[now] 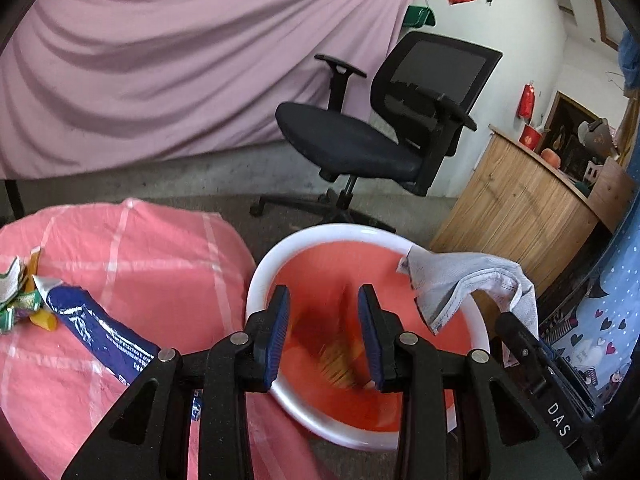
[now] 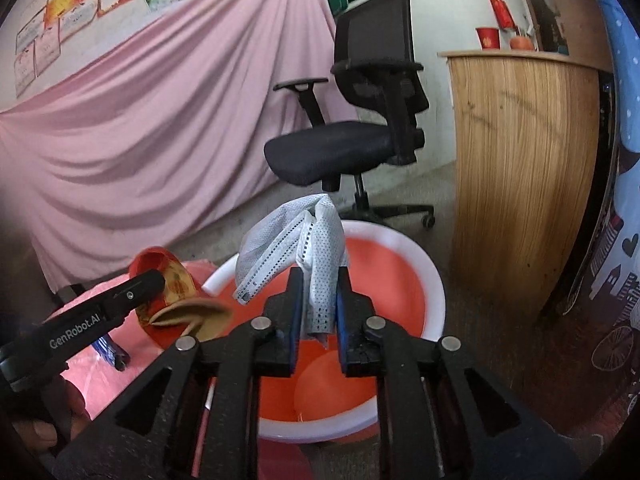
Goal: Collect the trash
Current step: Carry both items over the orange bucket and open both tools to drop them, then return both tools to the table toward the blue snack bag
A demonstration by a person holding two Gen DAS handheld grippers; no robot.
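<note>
Trash collection at a white-rimmed red bin (image 2: 434, 280) standing on the floor beside a desk covered in a pink checked cloth (image 1: 160, 264). Right hand-held gripper (image 2: 316, 312) pinches a crumpled white face mask (image 2: 320, 240) between its blue-padded fingers, holding it above the bin's open mouth; the left wrist view shows the same mask (image 1: 460, 280) hanging over the bin's (image 1: 320, 236) far right rim. Left hand-held gripper (image 1: 324, 332) hovers over the bin with its fingers spread apart, and a blurred yellowish piece of trash (image 1: 336, 364) shows between and below them, inside the bin; whether it touches either finger cannot be told. In the right wrist view, a crumpled red-and-tan wrapper (image 2: 180, 300) sits at the tip of the left hand-held gripper (image 2: 140, 288), though its grip there is hidden. On the desk remain a blue-and-white packet (image 1: 96, 328) lying near the edge closest to the bin, and a small heap of green, white and orange scraps (image 1: 20, 296) further left. Behind stand a black office chair (image 1: 380, 128), a pink draped sheet (image 1: 180, 60) and a wooden cabinet (image 2: 520, 160).
</note>
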